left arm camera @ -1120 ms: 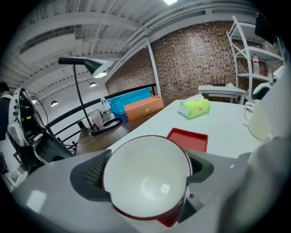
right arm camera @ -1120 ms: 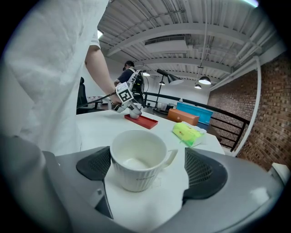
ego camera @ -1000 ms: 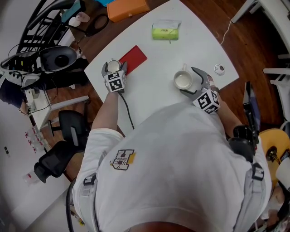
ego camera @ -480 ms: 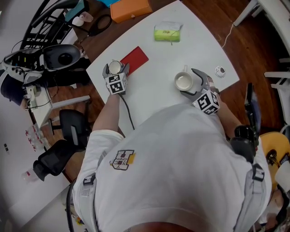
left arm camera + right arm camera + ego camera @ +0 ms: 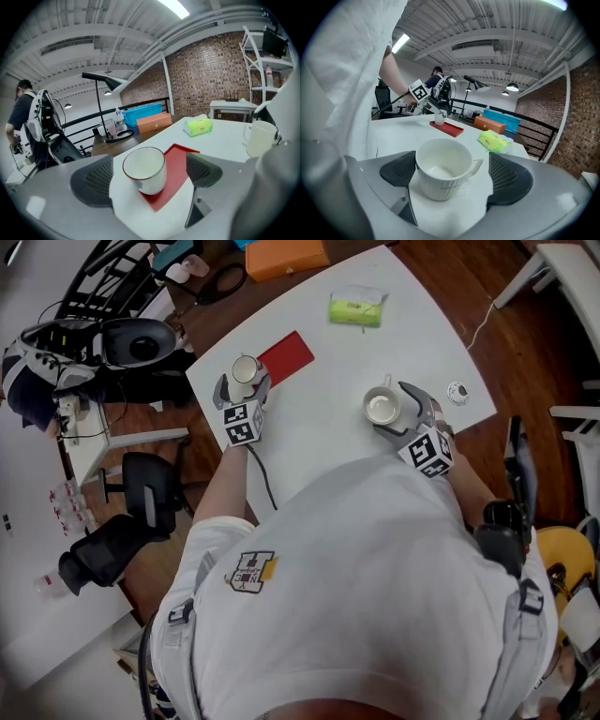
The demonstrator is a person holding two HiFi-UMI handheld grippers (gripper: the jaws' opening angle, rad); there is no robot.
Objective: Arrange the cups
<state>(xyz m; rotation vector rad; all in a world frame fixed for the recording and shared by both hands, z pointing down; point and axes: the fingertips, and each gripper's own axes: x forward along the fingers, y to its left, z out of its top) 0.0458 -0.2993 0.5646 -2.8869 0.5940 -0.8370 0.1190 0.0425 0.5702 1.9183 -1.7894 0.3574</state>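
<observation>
At table (image 5: 319,427) left edge: left gripper (image 5: 243,383), forearm outstretched, jaws just opened wide, clear of rimmed cup (image 5: 144,169) on red tray (image 5: 176,171). Right gripper (image 5: 396,412), close to torso, gapes around white mug (image 5: 442,169), ungripped.

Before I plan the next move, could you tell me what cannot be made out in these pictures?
Head view: small round thing on the table, too small to identify.
Head view: orange box, cut off by the top edge.
Head view: table's near side, hidden by the person's torso.
Right gripper view: print on the mug, blurred.
</observation>
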